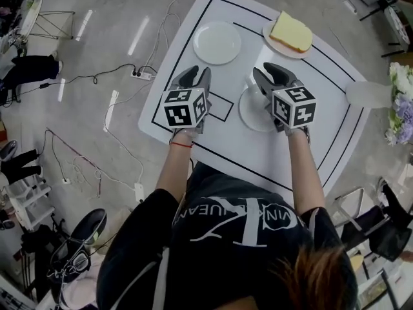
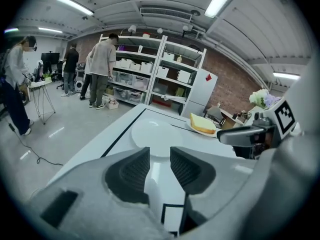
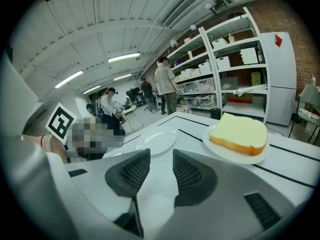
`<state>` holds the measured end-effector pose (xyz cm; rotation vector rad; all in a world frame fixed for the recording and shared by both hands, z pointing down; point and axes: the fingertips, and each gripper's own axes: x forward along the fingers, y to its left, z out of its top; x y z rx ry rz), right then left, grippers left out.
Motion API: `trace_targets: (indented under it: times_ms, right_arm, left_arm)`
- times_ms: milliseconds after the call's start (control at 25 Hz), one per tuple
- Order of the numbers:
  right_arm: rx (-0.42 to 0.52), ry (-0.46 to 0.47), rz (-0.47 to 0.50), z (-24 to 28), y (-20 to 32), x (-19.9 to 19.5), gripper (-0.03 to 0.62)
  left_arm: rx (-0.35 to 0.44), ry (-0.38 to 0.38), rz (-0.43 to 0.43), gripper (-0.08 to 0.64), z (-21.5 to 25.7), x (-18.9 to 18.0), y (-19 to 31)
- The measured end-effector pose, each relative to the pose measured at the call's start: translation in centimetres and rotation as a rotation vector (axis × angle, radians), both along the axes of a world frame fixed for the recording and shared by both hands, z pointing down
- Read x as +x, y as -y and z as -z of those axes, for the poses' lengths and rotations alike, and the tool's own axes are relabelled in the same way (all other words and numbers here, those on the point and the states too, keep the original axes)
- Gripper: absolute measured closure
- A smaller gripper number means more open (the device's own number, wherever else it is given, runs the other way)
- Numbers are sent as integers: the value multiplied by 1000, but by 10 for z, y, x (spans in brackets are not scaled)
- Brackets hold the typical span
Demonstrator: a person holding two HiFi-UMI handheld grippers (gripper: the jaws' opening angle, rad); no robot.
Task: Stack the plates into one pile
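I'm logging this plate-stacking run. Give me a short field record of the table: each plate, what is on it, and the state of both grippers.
table: white, black lines
empty plate: far side, left, alone
bread plate: far side, right, holds a bread slice
third plate: nearer, partly hidden under the right gripper
stack: none yet, three plates lie apart
left gripper: fingers apart, nothing between them
right gripper: fingers apart, nothing gripped
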<state>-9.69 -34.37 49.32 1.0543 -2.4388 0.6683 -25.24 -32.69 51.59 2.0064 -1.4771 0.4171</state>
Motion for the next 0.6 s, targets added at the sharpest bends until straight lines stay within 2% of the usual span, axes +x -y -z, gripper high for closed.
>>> trace_targets:
  times_ms: [200,600]
  right_arm:
    - [-17,-50,19,-2,40,-32,442]
    - [-122,-179,45,-43,88,-55,426]
  left_arm:
    - [-22,10,-32,412,-9,-18,30]
    - [-81,36,-61,385,-31,-34,69]
